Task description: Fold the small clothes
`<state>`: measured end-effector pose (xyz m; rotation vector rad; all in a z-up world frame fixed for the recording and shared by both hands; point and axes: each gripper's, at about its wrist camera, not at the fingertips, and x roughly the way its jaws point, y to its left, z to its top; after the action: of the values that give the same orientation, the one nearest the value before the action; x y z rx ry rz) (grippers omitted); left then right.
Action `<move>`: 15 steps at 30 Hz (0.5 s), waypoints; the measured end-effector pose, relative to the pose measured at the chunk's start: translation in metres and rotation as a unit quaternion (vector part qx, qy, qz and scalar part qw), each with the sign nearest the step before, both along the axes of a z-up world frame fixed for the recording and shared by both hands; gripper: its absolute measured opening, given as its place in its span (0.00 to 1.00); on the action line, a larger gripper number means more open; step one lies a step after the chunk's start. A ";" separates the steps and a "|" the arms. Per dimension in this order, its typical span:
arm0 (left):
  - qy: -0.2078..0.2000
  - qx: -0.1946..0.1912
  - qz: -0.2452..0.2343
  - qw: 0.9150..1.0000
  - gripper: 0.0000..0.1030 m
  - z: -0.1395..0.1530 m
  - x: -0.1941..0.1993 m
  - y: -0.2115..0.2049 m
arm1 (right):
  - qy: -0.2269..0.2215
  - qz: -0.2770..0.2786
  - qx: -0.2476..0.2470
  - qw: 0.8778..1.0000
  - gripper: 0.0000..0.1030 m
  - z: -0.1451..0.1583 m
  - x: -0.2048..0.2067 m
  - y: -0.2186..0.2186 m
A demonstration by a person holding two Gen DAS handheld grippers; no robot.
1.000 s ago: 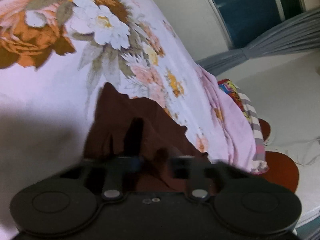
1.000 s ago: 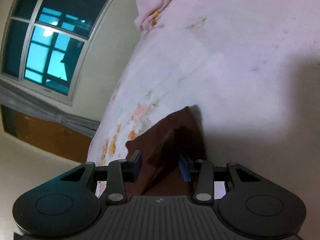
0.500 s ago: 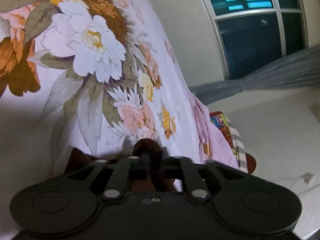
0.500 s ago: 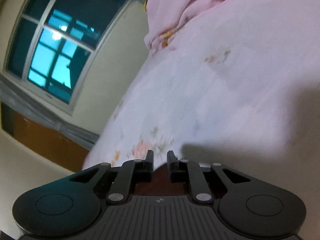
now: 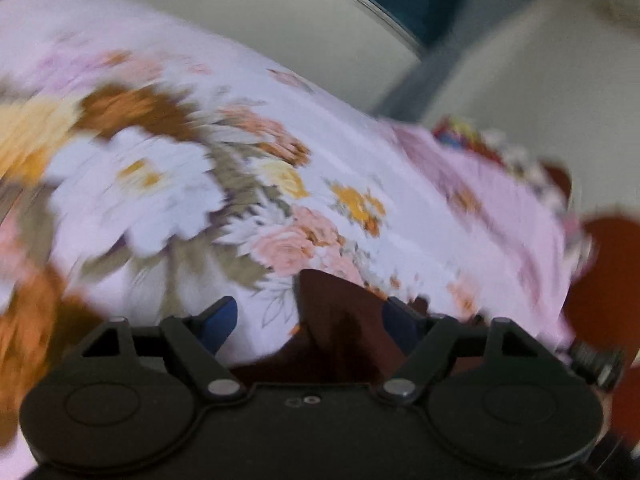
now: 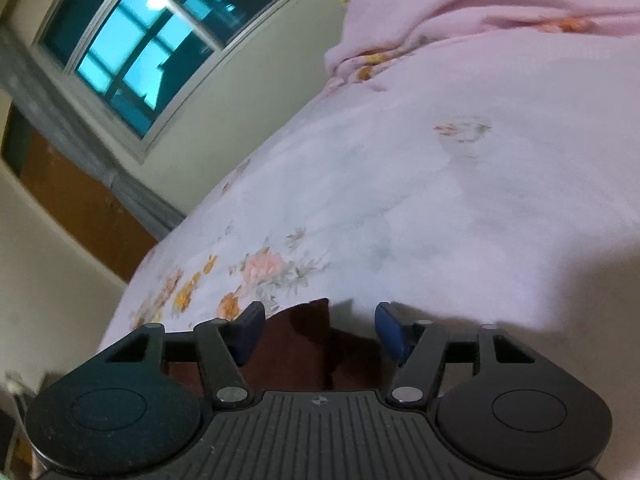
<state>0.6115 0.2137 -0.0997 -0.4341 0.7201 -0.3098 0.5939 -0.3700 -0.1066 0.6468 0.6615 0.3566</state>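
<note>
A small dark brown garment (image 5: 340, 320) lies on a flowered pink bedsheet (image 5: 360, 152). In the left wrist view my left gripper (image 5: 310, 326) has its jaws opening wide; a peak of the brown cloth rises between the blue pads, close to the right one, and neither pad presses on it. In the right wrist view the same brown garment (image 6: 308, 344) lies low between the fingers of my right gripper (image 6: 320, 332). Its jaws are opening too, with the blue pads standing clear of the cloth.
A window (image 6: 152, 40) and a cream wall stand beyond the bed. Bunched pink bedding (image 6: 440, 12) lies far on the sheet. In the left wrist view the bed's edge drops off at the right beside a striped cloth (image 5: 500, 148) and red-brown wood (image 5: 608, 280).
Both grippers went from shut on the brown cloth half a second ago to open. Both views have rolled, and the left view has blurred with motion.
</note>
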 end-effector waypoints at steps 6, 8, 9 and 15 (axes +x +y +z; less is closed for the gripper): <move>-0.017 0.021 -0.052 0.998 0.74 -0.013 0.016 -0.011 | -0.007 0.053 -0.053 0.997 0.19 -0.005 0.014 0.018; -0.013 0.010 -0.041 0.999 0.59 -0.019 0.019 -0.010 | -0.008 0.057 -0.074 0.996 0.14 -0.007 0.014 0.024; -0.014 0.006 -0.040 0.999 0.41 -0.021 0.019 -0.008 | -0.015 0.059 -0.085 0.995 0.12 -0.007 0.013 0.027; -0.066 -0.019 -0.040 0.997 0.04 -0.015 0.011 -0.006 | -0.063 0.051 -0.089 0.993 0.10 -0.001 0.000 0.031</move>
<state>0.6222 0.2074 -0.1146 -0.4163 0.6034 -0.4248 0.5943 -0.3388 -0.1076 0.4191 0.5994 0.4237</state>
